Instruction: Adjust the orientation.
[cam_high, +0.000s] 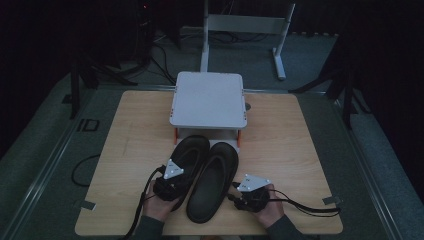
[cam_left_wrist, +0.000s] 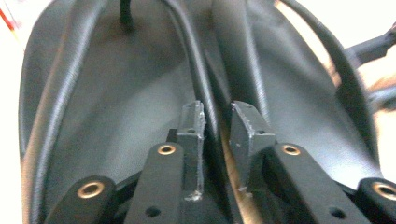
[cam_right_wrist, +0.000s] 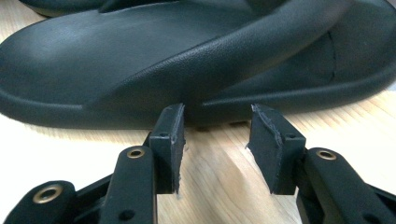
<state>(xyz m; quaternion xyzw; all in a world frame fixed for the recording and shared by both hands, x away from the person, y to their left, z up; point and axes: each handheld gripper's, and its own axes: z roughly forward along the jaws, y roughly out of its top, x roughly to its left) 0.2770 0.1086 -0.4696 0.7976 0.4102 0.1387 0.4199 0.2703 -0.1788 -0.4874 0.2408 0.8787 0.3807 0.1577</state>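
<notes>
Two grippers at a pair of black sandals on the desk (cam_high: 130, 130).
Left gripper (cam_left_wrist: 218, 122) jaws pinch the left sandal (cam_high: 186, 156) rim; right gripper (cam_right_wrist: 215, 128) jaws apart, right sandal (cam_high: 214, 181) not yet gripped.

A wooden table (cam_high: 132, 150) is seen set on a grey floor (cam_high: 45, 135). A white two-tier stand (cam_high: 208, 99) with orange fittings at its legs is placed at the middle of the table's far half. Beyond the table, a white metal frame (cam_high: 245, 30) is observed standing on the floor, with dark cables (cam_high: 150, 55) lying to its left. The background is noted as dark.
</notes>
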